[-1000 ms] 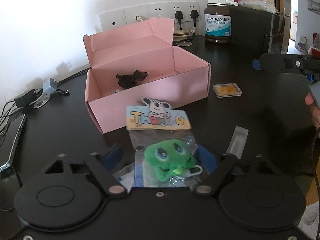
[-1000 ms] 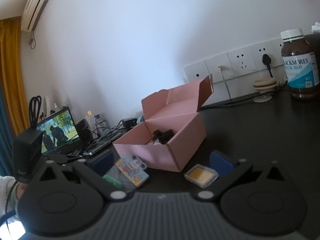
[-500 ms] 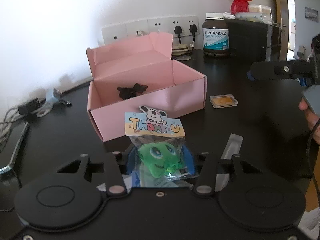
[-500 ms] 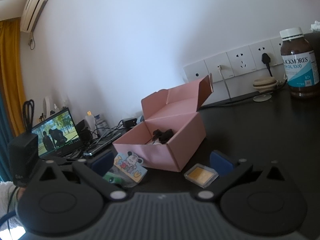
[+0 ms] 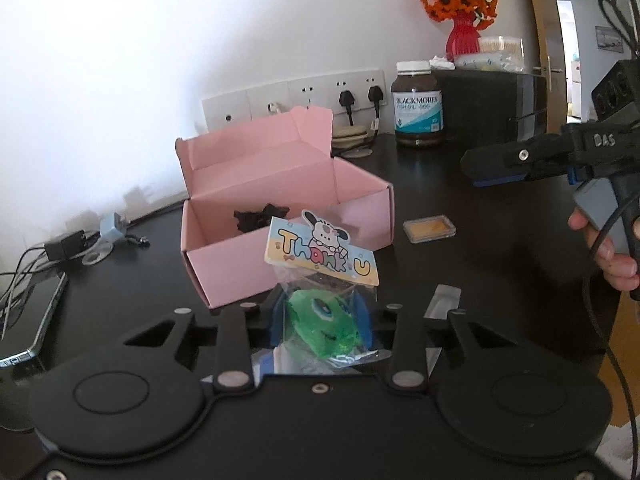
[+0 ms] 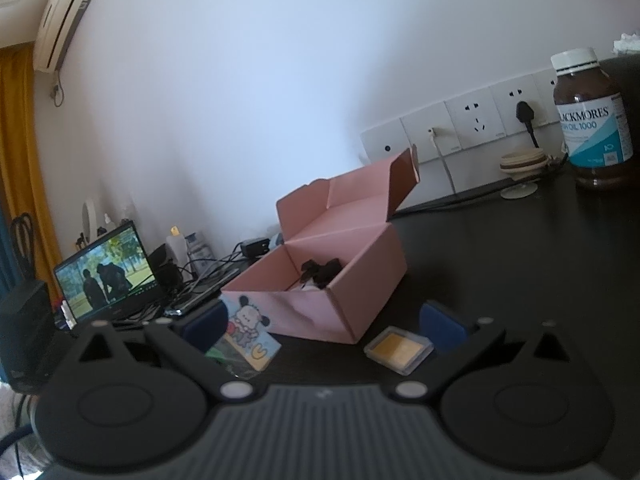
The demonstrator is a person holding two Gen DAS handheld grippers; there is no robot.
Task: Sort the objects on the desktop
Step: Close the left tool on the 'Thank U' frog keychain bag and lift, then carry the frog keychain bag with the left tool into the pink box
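In front of the open pink box (image 5: 280, 216), the left tongs (image 5: 320, 322) pinch a clear packet holding a green plush toy (image 5: 322, 330); its "Thank U" header card (image 5: 320, 254) stands tilted and hides part of the box's front wall. The packet's lower edge is cut off by the tongs' body, and whether it touches the bench (image 5: 480, 256) cannot be told. Inside the box lies a dark object (image 5: 260, 216) — too small and shadowed to identify. To the box's right a small clear case with a yellow insert (image 5: 429, 229) rests on the bench; a flat translucent strip (image 5: 442, 302) nearer the tongs is half hidden. The right tongs (image 6: 324, 326), spread and holding nothing, hang above the bench on that same side, the person's hand (image 5: 612, 248) only partly in view. Compared with a second earlier, the left tongs have closed on the packet and raised it — the card now overlaps the box.
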